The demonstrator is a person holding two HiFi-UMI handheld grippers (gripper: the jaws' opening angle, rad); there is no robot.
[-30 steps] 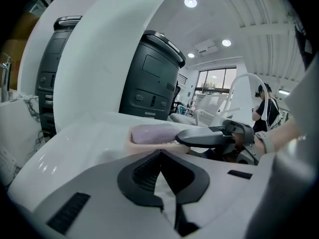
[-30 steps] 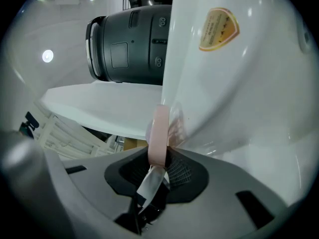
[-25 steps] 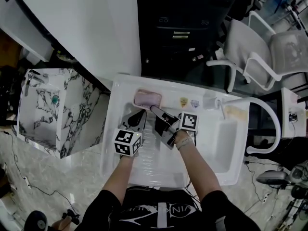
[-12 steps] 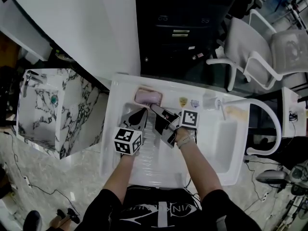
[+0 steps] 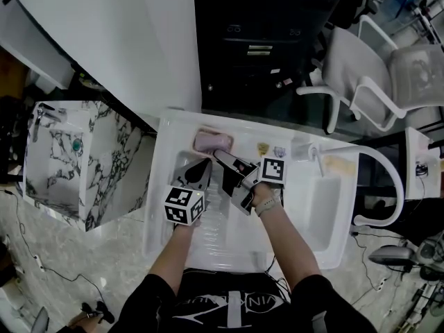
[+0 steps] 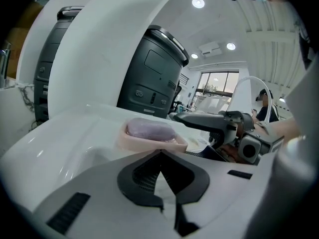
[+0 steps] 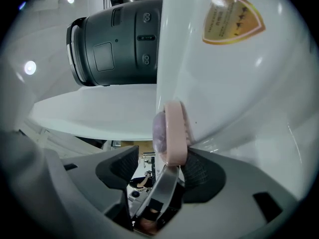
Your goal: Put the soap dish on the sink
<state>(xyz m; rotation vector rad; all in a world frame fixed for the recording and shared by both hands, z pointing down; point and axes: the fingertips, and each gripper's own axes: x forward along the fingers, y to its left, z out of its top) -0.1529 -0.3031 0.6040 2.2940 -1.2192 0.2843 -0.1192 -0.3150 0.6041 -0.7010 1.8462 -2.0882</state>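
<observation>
A pink soap dish (image 5: 212, 142) with a purple soap bar (image 6: 149, 129) in it rests on the back rim of the white sink (image 5: 161, 186). My right gripper (image 5: 220, 157) reaches to the dish's near right edge. Its jaws have just been opening. In the right gripper view the dish (image 7: 174, 131) stands on edge between the parted jaws of my right gripper (image 7: 159, 163), with a gap on the soap side. My left gripper (image 5: 202, 166) hovers just short of the dish (image 6: 152, 138). The pads of my left gripper (image 6: 160, 156) meet with nothing held.
A faucet (image 5: 312, 151) and two stickers (image 5: 272, 148) sit on the rim to the right. A curved white pipe (image 5: 392, 179) arcs past the sink's right end. A marble-patterned cabinet (image 5: 76, 158) stands left, a black machine (image 5: 260, 47) behind, white chairs (image 5: 374, 75) far right.
The right gripper's jaws stand wider apart than before, and the soap dish stays on the rim. Both hands have hardly moved.
</observation>
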